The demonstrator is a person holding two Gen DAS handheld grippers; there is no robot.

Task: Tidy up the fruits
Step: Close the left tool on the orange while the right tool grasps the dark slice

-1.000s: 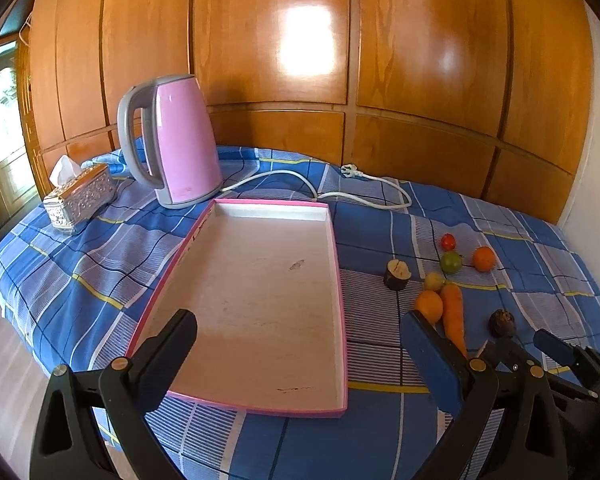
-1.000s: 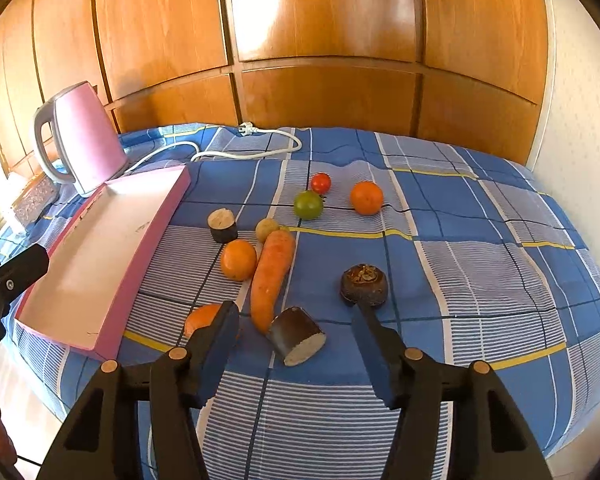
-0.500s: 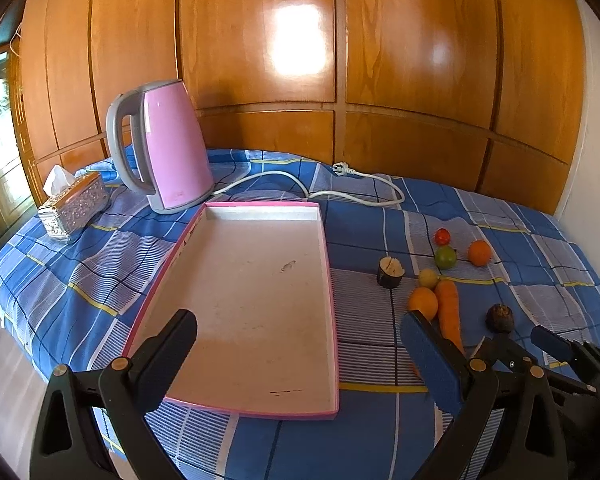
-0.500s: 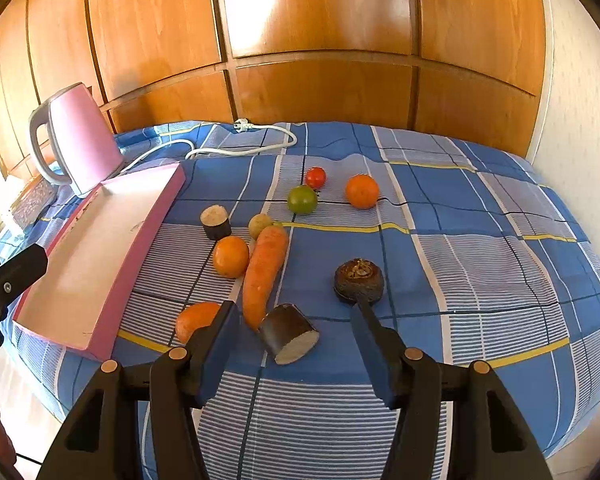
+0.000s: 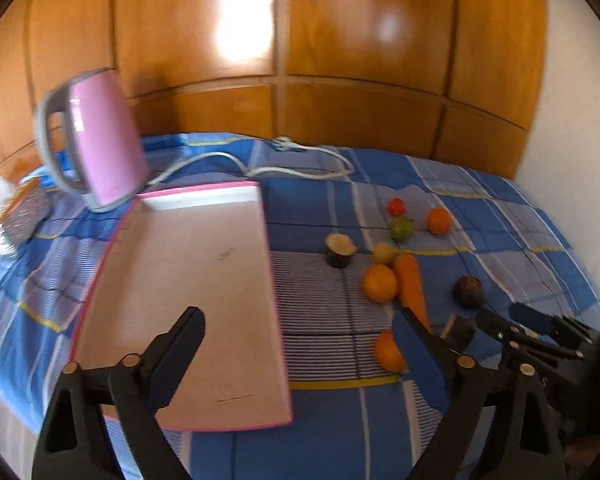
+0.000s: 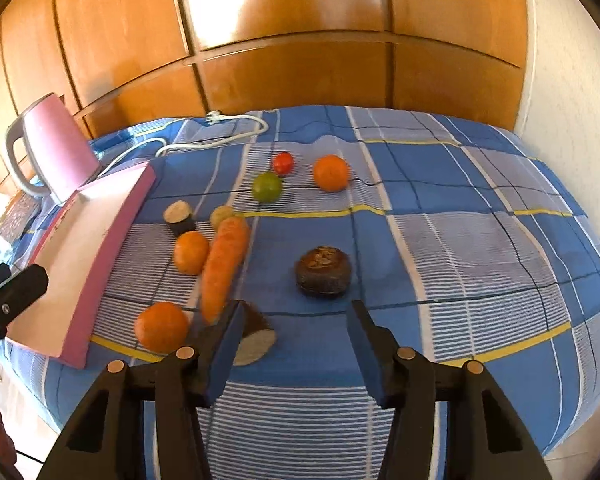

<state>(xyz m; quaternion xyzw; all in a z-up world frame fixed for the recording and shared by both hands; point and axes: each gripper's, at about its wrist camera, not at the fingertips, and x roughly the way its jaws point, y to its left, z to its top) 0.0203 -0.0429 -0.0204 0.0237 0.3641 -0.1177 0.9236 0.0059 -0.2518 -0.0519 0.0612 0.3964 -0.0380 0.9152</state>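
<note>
A pink-rimmed tray [image 5: 188,280] [image 6: 100,236] lies empty on the blue checked cloth. To its right lie a carrot [image 6: 224,264] [image 5: 410,284], oranges [image 6: 190,252] [image 6: 162,326] [image 6: 331,173], a green fruit [image 6: 267,187], a red tomato [image 6: 283,163], a yellowish fruit [image 6: 222,214], two dark cut pieces [image 6: 179,216] [image 6: 256,338] and a dark round fruit [image 6: 323,270]. My left gripper [image 5: 300,336] is open over the tray's near end. My right gripper [image 6: 294,340] is open, just short of the dark round fruit.
A pink kettle [image 5: 96,140] [image 6: 52,148] stands behind the tray with its white cord [image 5: 260,164] trailing right. A silver tissue box [image 5: 16,212] sits at far left. Wooden panels back the bed; a white wall is on the right.
Both grippers stay open. The left view has swung and shifted so the fruit sits nearer; the right gripper has moved forward toward the dark round fruit.
</note>
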